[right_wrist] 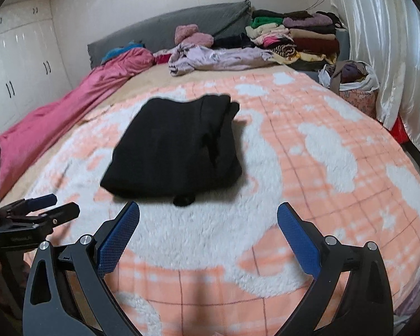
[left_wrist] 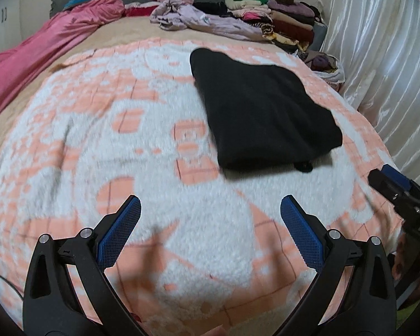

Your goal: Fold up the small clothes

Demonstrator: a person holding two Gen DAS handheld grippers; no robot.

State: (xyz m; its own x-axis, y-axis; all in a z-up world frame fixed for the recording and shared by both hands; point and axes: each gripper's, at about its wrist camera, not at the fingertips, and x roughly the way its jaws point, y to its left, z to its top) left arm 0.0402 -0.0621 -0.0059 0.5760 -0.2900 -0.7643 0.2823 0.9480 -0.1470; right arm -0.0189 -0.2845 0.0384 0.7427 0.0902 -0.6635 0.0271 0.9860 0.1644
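Observation:
A black garment lies folded into a flat rectangle on the peach-and-white fleece blanket. A small black bit pokes out at its near edge. My left gripper hangs open over the blanket, short of the garment and to its left, with nothing between its blue pads. My right gripper is open too, just in front of the garment's near edge. The right gripper also shows at the right edge of the left wrist view, and the left one at the left edge of the right wrist view.
At the head of the bed lie a crumpled lilac garment, a stack of folded clothes and pink bedding. A bag of items stands by the shiny white curtain. White wardrobes line the left wall.

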